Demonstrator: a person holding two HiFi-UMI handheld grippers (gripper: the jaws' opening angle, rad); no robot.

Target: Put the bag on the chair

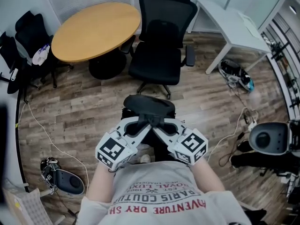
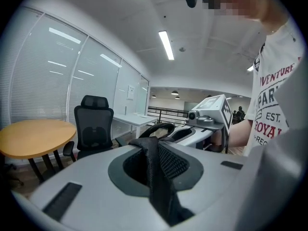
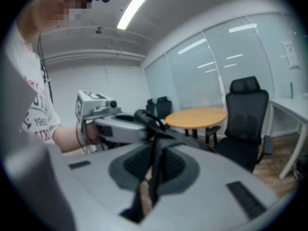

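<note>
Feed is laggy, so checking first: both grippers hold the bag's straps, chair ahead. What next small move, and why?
Probably carry the bag forward over the chair seat, keeping both grips. The jaws of the left gripper and right gripper are each shut on a black strap, and the bag is short of the seat.

The only readable print is red lettering on the person's white T-shirt [image 1: 159,193]. In the head view it stands upside down, nearest the camera: "…VENTURE", "PARIS COUTU…", "ROYAL LUX…", "EST. 196…". The left gripper view shows "VENTURE", "PAR", "EST.", "ROYAL".
</note>
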